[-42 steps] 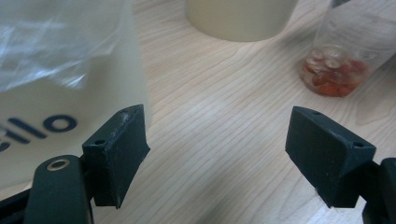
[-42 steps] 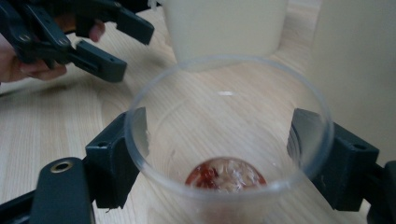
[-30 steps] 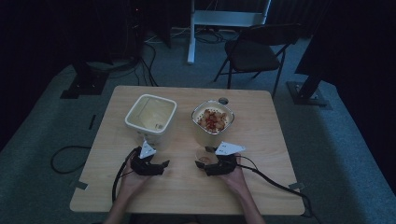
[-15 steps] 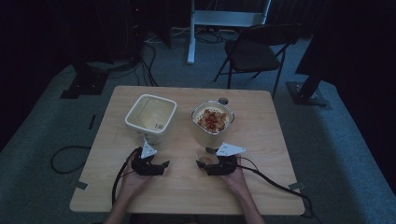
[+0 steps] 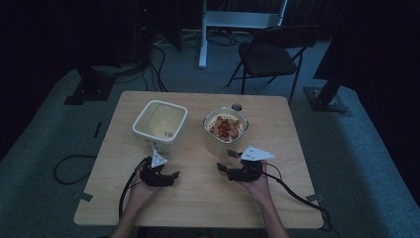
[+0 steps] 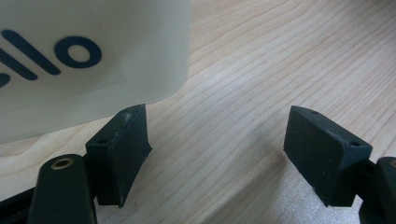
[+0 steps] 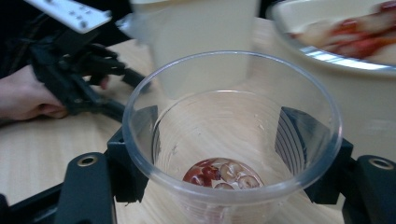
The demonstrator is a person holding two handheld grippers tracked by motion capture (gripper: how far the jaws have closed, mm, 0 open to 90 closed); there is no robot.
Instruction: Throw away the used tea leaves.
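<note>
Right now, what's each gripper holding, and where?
Right gripper clamps the clear cup by its side walls, below the rim. Left gripper is open, holding nothing.

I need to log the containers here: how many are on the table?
3: an empty white tub at back left, a tub of food beside it, and a clear cup between the right gripper's jaws.

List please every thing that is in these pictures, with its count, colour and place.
tub: 1, cream, table's back left, empty.
bowl: 1, cream, back centre, holds red and pale pieces.
cup: 1, clear, between the right gripper's jaws, few red pieces inside.
table: 1, light wood.
chair: 1, dark, behind the table.
left gripper: 1, black, open, beside the tub.
right gripper: 1, black, around the cup.
hands: 2, at the near edge.
</note>
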